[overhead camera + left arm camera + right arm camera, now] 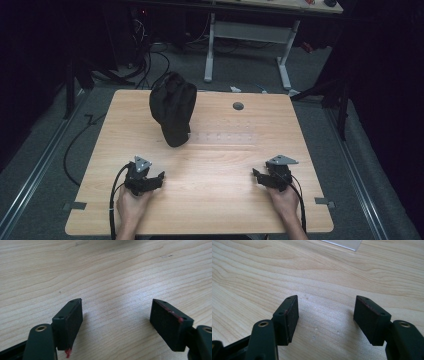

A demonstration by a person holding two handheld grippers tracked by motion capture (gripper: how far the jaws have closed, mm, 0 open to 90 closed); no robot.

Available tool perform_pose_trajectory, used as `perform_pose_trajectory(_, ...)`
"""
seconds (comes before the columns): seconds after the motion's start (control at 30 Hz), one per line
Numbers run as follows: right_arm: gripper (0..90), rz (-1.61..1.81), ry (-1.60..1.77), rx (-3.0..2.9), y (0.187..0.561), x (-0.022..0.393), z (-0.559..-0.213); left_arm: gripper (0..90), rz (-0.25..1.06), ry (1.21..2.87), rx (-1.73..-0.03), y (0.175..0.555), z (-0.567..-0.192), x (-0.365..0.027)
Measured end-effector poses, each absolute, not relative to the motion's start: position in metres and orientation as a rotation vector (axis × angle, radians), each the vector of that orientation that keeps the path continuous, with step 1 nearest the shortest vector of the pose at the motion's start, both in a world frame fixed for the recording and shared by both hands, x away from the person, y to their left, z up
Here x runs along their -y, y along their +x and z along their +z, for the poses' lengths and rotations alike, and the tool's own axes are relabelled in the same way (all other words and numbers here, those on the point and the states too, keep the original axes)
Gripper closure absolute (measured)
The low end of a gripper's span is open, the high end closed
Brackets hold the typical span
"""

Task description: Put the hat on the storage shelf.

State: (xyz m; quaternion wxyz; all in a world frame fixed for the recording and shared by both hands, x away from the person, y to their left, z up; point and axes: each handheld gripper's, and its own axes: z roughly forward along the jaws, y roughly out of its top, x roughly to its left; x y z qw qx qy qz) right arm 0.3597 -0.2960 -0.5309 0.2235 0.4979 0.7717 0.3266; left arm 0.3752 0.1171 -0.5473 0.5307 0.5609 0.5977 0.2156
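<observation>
Both claws are resting low over the wooden tabletop (210, 165), the left claw (159, 176) and right claw (255, 174) each spread wide, pinching nothing. The black bag (172, 107) is standing well beyond them, nearer the left.

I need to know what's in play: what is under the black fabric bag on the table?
The black fabric bag stands on the light wooden table, its near end beside a clear plastic strip. Whatever lies beneath or inside it is covered.
</observation>
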Motion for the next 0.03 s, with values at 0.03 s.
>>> perform_pose_trajectory(0.03, 36.8, 0.902, 1.375, -2.130, 0.3597, 0.2960, -0.5309, 26.5, 0.514, 1.339, -1.427, 0.3752, -0.5473, -0.1171)
